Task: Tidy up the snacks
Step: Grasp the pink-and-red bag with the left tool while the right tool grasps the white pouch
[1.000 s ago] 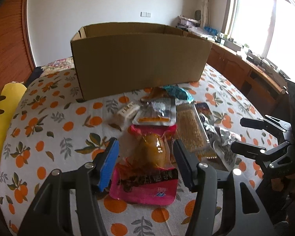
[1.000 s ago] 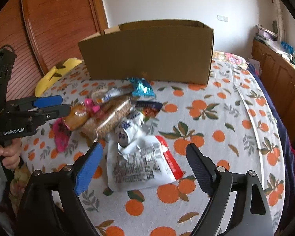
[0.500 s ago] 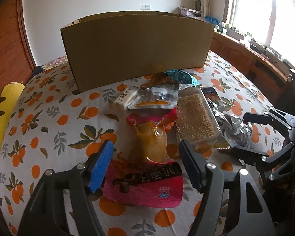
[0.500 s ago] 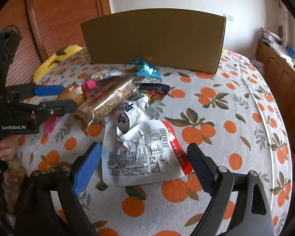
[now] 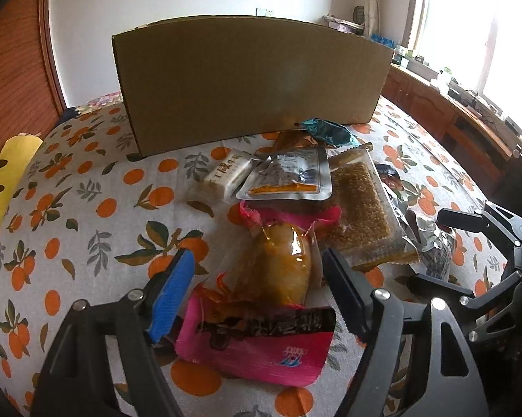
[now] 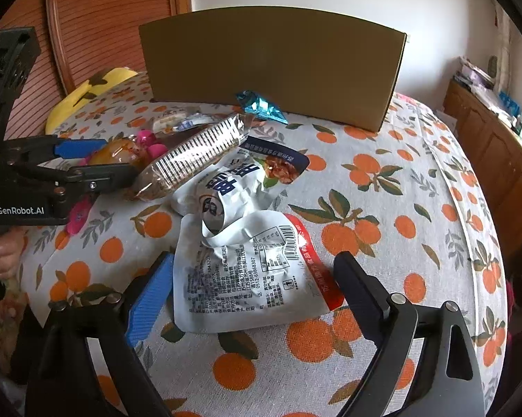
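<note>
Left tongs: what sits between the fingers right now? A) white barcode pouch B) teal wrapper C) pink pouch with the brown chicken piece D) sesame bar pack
C. In the left wrist view the open left tongs straddle the pink pouch; the fingers stand apart on either side of it and are not closed on it.

Over the last second the left gripper [image 5: 257,288] has come down and forward, so its spread fingers [image 5: 172,286] now flank the pink snack pack [image 5: 261,337]. The right gripper [image 6: 254,295] has likewise dropped toward the white pouch [image 6: 247,278], which now lies between its open fingers. From both views the cardboard box [image 5: 250,80] now hides its inside.
</note>
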Available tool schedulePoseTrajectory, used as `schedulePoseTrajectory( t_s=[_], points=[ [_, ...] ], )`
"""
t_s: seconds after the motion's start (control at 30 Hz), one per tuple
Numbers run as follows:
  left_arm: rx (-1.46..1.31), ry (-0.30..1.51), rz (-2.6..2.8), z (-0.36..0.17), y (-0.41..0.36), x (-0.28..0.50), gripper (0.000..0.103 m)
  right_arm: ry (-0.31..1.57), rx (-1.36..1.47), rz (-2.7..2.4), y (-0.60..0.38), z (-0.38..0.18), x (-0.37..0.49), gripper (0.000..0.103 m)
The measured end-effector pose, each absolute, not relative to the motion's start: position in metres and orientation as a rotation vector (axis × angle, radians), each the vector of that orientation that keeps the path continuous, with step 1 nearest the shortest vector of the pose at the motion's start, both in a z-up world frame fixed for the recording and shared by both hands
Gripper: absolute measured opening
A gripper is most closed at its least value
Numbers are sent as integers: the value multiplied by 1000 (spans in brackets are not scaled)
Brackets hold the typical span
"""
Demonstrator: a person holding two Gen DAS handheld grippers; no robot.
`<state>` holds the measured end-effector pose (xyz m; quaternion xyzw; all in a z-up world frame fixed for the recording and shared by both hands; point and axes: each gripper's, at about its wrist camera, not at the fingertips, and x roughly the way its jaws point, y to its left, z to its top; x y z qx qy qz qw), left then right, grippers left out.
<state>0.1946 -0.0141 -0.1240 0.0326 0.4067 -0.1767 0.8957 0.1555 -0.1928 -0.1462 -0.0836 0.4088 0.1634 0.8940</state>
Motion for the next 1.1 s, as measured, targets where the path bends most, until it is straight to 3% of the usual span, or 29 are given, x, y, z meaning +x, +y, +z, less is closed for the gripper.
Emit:
schedulePoseTrajectory(
  t_s=[0.53,0.8,0.83,1.03,1.1],
  points=[
    [140,863,-365,-129,-22,189,75,838,-172,339,-192,-147,154,93],
    [168,839,-359,-125,-21,180,64,833,-171,343,-193,-147,152,93],
    [164,838,-359,-124,-20,178,64,832,-171,343,-194,-147,151,91],
    [113,825,-353,-120,-12,164,63,825,-136,320,-208,-142,148,59],
    [107,816,-352,-119,-11,161,63,825,-121,329,-211,-142,148,58]
  ],
)
